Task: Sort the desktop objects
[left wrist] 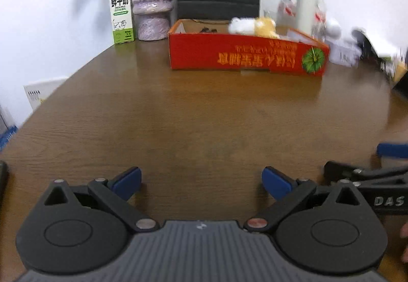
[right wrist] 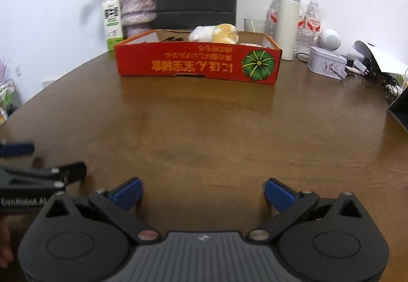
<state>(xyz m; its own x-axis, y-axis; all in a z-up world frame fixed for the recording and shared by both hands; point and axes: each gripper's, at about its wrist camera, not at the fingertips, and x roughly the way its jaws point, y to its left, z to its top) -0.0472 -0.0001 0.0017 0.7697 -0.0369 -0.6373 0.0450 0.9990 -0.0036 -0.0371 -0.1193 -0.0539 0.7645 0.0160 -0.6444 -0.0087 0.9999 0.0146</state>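
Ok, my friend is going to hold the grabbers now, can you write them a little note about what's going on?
Left gripper: open, holding nothing, low over the table.
Right gripper: open, holding nothing, beside the left one.
Red box: at the far side of the table, with a plush toy and some small dark items inside.
Bottles, a white flask and a small tin stand right of the box.
Left to do: cannot tell which of these still need sorting.

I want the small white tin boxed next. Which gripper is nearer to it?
Right. The tin sits far right on the table, beyond the red box's right end. The right gripper is on that side; the left gripper is beside it, further away.
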